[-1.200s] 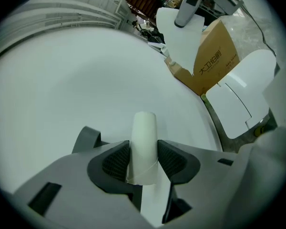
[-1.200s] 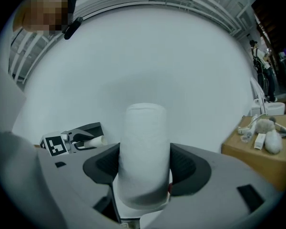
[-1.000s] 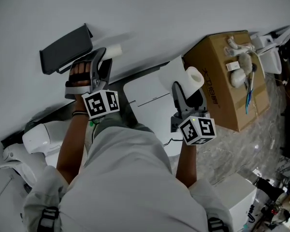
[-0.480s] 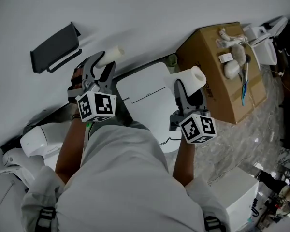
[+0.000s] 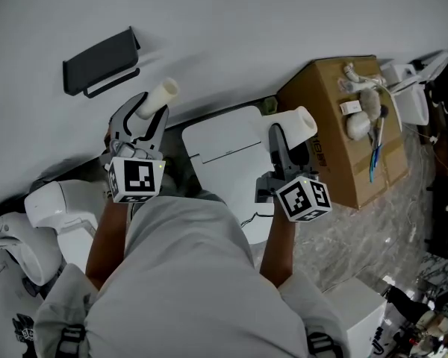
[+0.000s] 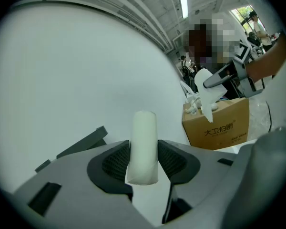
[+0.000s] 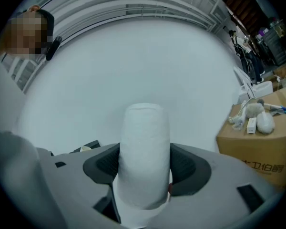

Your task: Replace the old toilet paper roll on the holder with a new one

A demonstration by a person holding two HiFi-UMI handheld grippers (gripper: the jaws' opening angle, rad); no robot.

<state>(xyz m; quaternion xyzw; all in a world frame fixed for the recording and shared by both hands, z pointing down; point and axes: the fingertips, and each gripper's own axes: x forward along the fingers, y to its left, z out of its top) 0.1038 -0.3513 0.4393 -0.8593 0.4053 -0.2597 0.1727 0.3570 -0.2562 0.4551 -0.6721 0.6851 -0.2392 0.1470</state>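
The white wall point(image 5: 231, 21) fills the top of the head view. Below it sits the toilet point(image 5: 224, 151), lid down, between my two grippers. A cardboard box point(image 5: 336, 133) stands just right of it. The dark holder point(image 5: 101, 62) hangs on the wall, above my left gripper point(image 5: 144, 114) and apart from it. My right gripper point(image 5: 278, 142) is clamped on the full roll point(image 5: 293, 124), jaws wide. My left jaws pinch the bare tube point(image 5: 158, 95), which sticks out toward the wall.
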